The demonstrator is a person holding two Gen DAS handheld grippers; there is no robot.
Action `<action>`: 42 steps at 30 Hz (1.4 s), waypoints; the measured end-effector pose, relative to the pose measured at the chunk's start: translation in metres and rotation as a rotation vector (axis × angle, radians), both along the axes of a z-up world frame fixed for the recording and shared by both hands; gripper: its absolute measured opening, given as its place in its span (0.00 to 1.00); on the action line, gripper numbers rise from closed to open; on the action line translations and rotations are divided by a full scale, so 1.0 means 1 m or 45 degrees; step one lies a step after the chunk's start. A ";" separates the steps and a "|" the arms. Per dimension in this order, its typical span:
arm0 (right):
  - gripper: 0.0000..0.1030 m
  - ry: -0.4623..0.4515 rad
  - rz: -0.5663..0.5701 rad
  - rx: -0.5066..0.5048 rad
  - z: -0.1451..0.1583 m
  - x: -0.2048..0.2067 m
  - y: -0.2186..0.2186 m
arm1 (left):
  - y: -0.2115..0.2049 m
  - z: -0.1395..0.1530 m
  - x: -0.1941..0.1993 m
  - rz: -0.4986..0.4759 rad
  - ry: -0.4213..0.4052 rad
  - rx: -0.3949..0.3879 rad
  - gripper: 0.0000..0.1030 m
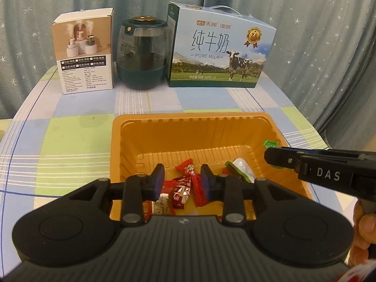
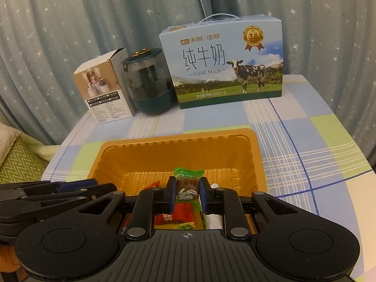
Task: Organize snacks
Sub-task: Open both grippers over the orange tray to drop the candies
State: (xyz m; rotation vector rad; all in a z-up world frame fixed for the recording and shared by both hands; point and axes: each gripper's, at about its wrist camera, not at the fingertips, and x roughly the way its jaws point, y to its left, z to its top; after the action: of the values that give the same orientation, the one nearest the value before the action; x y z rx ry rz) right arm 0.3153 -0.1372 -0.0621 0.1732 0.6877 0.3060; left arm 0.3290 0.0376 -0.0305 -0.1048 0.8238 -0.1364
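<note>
The left hand-held gripper (image 1: 181,183) fills the lower part of its own view, its jaws a narrow gap apart with nothing pinched between them; red sweets (image 1: 182,188) lie below that gap on the floor of the orange tray (image 1: 188,122). In the same view the right hand-held gripper (image 1: 273,157) reaches in from the right edge over the tray's right wall, with a green wrapper end showing just above its tip. A person's fingers (image 1: 363,230) show at the lower right edge.

In the right wrist view, the right hand-held gripper (image 2: 187,189) is closed on a green-and-brown sweet (image 2: 188,181), which stands upright between the blue pads, its green twisted end poking above them. Beneath it, more sweets in red and green wrappers (image 2: 175,216) lie in the near part of the tray (image 2: 178,138). The left hand-held gripper (image 2: 77,184) enters from the left edge, level with the tray's near left corner.

The tray sits on a desk (image 2: 305,141) covered with a blue, green and white checked cloth. Along the far edge of the desk, in the upper half of both views, stand a small box (image 1: 84,51), a dark green jar (image 1: 142,54) and a milk carton (image 1: 221,49), side by side. A starred curtain (image 1: 317,35) hangs behind them.
</note>
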 end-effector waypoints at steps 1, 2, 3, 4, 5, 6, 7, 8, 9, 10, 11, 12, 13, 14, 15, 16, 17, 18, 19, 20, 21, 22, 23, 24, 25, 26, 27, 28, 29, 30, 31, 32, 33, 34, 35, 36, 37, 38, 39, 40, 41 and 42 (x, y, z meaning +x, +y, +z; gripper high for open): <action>0.20 0.002 0.000 0.001 -0.001 0.000 0.000 | 0.000 0.000 -0.001 -0.001 0.002 0.004 0.30; 0.20 0.005 0.000 0.002 -0.001 0.000 0.000 | 0.000 0.000 -0.001 -0.001 0.003 0.007 0.30; 0.20 0.007 0.000 0.003 -0.001 0.000 0.000 | 0.000 0.000 -0.002 -0.001 0.003 0.008 0.30; 0.20 0.009 0.001 0.004 -0.002 0.001 0.001 | 0.001 -0.001 -0.002 0.000 0.003 0.009 0.30; 0.20 0.011 0.003 0.004 -0.002 0.001 0.001 | 0.001 0.000 -0.003 0.000 0.002 0.010 0.30; 0.20 0.010 0.004 0.003 -0.001 0.001 0.002 | 0.001 0.000 -0.003 -0.001 0.003 0.012 0.30; 0.20 0.009 0.005 0.002 -0.001 0.001 0.002 | 0.000 0.000 -0.004 -0.004 0.002 0.013 0.30; 0.20 0.009 0.007 0.003 -0.001 0.002 0.003 | 0.000 0.000 -0.004 -0.005 0.000 0.014 0.30; 0.20 0.009 0.009 0.003 0.000 0.002 0.003 | 0.000 0.000 -0.005 -0.007 -0.001 0.016 0.30; 0.20 0.007 0.009 0.003 0.001 0.003 0.004 | 0.000 0.000 -0.005 -0.008 -0.002 0.016 0.30; 0.20 0.006 0.010 0.002 0.001 0.003 0.005 | 0.000 0.001 -0.005 -0.008 -0.003 0.015 0.30; 0.20 0.006 0.011 0.002 0.001 0.003 0.005 | 0.001 0.001 -0.005 -0.005 -0.002 0.012 0.30; 0.20 0.005 0.013 0.003 0.002 0.003 0.006 | 0.001 0.001 -0.005 -0.005 -0.003 0.012 0.30; 0.20 0.004 0.014 0.003 0.002 0.003 0.007 | 0.001 0.001 -0.005 -0.004 -0.004 0.013 0.31; 0.20 0.003 0.014 0.004 0.003 0.003 0.007 | 0.002 0.001 -0.006 -0.003 -0.004 0.014 0.31; 0.20 0.003 0.015 0.006 0.003 0.004 0.008 | 0.002 0.001 -0.006 -0.003 -0.004 0.012 0.31; 0.20 0.004 0.016 0.012 0.003 0.004 0.008 | 0.003 0.001 -0.006 -0.002 -0.003 0.012 0.31; 0.20 0.007 0.018 0.022 0.003 0.005 0.008 | 0.003 0.001 -0.007 -0.003 -0.003 0.012 0.31; 0.20 0.009 0.022 0.040 0.003 0.006 0.007 | 0.003 0.001 -0.007 -0.003 -0.004 0.013 0.31; 0.20 0.016 0.031 0.062 0.002 0.007 0.007 | 0.004 0.001 -0.008 -0.003 -0.004 0.013 0.31; 0.23 0.020 0.032 0.082 0.002 0.008 0.006 | 0.005 0.000 -0.008 -0.003 -0.002 0.013 0.31; 0.31 0.015 0.022 0.097 0.002 0.008 0.004 | 0.005 0.000 -0.008 0.000 -0.001 0.013 0.32; 0.57 0.005 0.010 0.111 0.003 0.008 0.002 | 0.006 0.000 -0.009 0.003 0.000 0.015 0.32; 0.70 -0.005 -0.002 0.125 0.003 0.007 0.000 | 0.007 -0.001 -0.009 0.006 0.000 0.017 0.33; 0.70 -0.008 0.002 0.138 0.003 0.006 -0.001 | 0.007 -0.002 -0.010 0.008 0.001 0.016 0.33; 0.70 -0.005 0.004 0.136 0.003 0.006 -0.002 | 0.008 -0.002 -0.011 0.012 0.002 0.016 0.35; 0.70 -0.004 0.001 0.127 0.003 0.006 -0.002 | 0.008 -0.002 -0.011 0.014 0.004 0.015 0.38; 0.70 -0.004 -0.003 0.120 0.003 0.005 -0.003 | 0.009 -0.003 -0.012 0.015 0.007 0.012 0.38; 0.70 0.000 -0.008 0.119 0.002 0.005 -0.004 | 0.009 -0.003 -0.012 0.014 0.009 0.010 0.39; 0.70 0.005 -0.015 0.121 0.002 0.005 -0.005 | 0.009 -0.003 -0.013 0.013 0.009 0.012 0.39; 0.70 0.009 -0.021 0.121 0.001 0.004 -0.006 | 0.008 -0.003 -0.013 0.010 0.007 0.017 0.39; 0.70 0.013 -0.025 0.118 0.001 0.004 -0.007 | 0.008 -0.003 -0.014 0.008 0.006 0.021 0.41; 0.70 0.015 -0.026 0.114 0.000 0.004 -0.007 | 0.008 -0.003 -0.014 0.007 0.005 0.024 0.43; 0.70 0.015 -0.024 0.111 0.000 0.003 -0.008 | 0.008 -0.003 -0.014 0.007 0.004 0.026 0.44; 0.70 0.015 -0.023 0.107 0.000 0.002 -0.008 | 0.007 -0.002 -0.015 0.007 0.003 0.028 0.44; 0.70 0.016 -0.024 0.105 0.000 0.001 -0.008 | 0.007 -0.002 -0.015 0.008 0.002 0.031 0.45; 0.70 0.018 -0.026 0.102 0.000 0.001 -0.008 | 0.007 -0.001 -0.015 0.009 0.002 0.035 0.46; 0.70 0.020 -0.028 0.100 0.000 0.000 -0.009 | 0.007 -0.001 -0.016 0.009 0.004 0.037 0.47; 0.70 0.022 -0.030 0.099 0.000 0.000 -0.009 | 0.007 0.000 -0.016 0.009 0.004 0.039 0.49; 0.70 0.024 -0.031 0.098 0.000 -0.001 -0.009 | 0.007 0.000 -0.017 0.011 0.003 0.042 0.50; 0.70 0.026 -0.033 0.096 0.001 -0.002 -0.010 | 0.007 0.000 -0.017 0.012 0.003 0.046 0.53; 0.70 0.027 -0.034 0.091 0.001 -0.003 -0.010 | 0.007 0.001 -0.018 0.015 0.003 0.049 0.57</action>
State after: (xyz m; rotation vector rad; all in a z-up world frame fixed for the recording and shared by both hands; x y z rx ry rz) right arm 0.3121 -0.1470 -0.0615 0.2538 0.6953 0.3040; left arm 0.3111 0.0446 -0.0298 -0.0733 0.8274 -0.1094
